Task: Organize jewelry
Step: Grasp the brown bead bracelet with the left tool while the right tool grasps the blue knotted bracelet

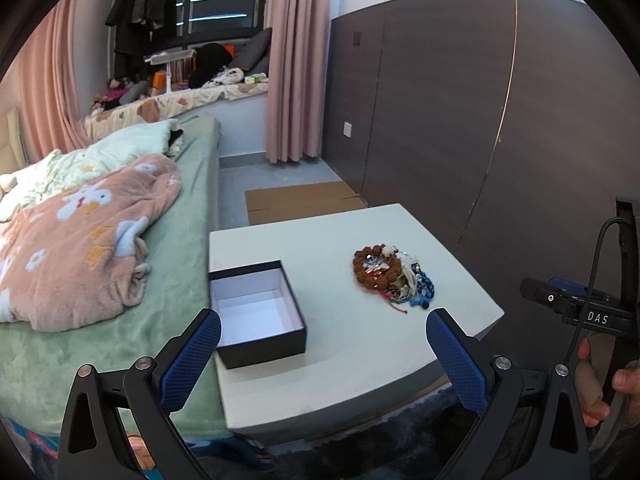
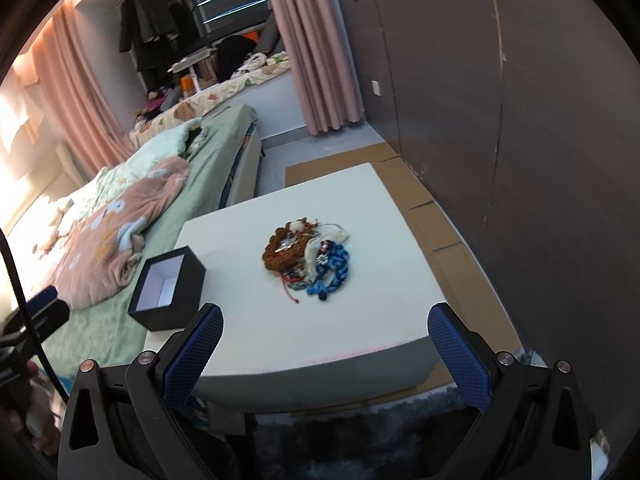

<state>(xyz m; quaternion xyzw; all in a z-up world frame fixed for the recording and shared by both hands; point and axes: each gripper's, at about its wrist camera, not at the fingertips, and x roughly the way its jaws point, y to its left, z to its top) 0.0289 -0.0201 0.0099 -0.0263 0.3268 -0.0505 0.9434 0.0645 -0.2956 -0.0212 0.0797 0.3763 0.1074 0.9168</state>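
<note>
A pile of jewelry [image 1: 390,276] lies on the white table [image 1: 340,368]: a brown beaded bracelet, a blue braided one, pale pieces and a red cord. It also shows in the right wrist view [image 2: 310,260]. An open black box [image 1: 256,312] with a white inside stands at the table's left edge, empty; it shows in the right wrist view [image 2: 168,288] too. My left gripper [image 1: 323,340] is open and empty, above the table's near part. My right gripper [image 2: 326,340] is open and empty, near the table's front edge, short of the pile.
A bed [image 1: 100,240] with a green sheet and a pink blanket adjoins the table's left side. A dark wall panel [image 1: 480,100] stands to the right. Flattened cardboard [image 1: 304,200] lies on the floor behind the table. A dark rug [image 2: 360,440] lies in front.
</note>
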